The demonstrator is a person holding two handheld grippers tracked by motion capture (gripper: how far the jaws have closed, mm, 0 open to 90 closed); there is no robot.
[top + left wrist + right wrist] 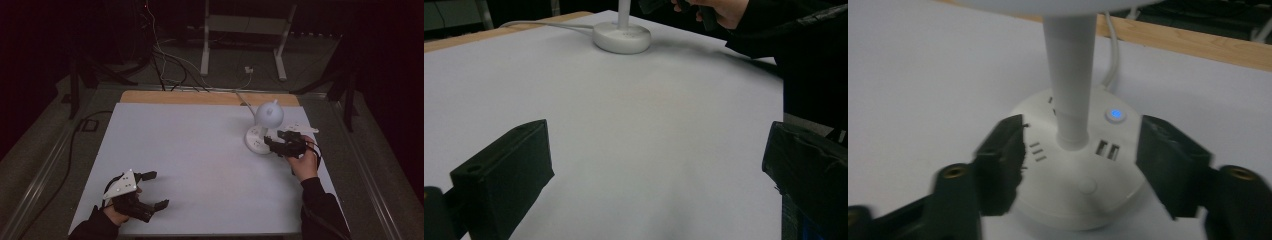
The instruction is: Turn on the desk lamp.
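Two hand-held grippers are showing wide: right hand-held gripper (1080,165) is straddling the lamp (1075,150) base at far right, upright stem between jaws; left hand-held gripper (152,190) is idling near left on the tabletop (190,150).

A dim recording lab: a white-topped wooden desk (165,145) on grey carpet, loose cables (167,62) snaking over the floor, dark stand legs (82,75) alongside, a white metal frame (242,37) behind.

White lamp (265,125) — blue-lit button (1116,114)
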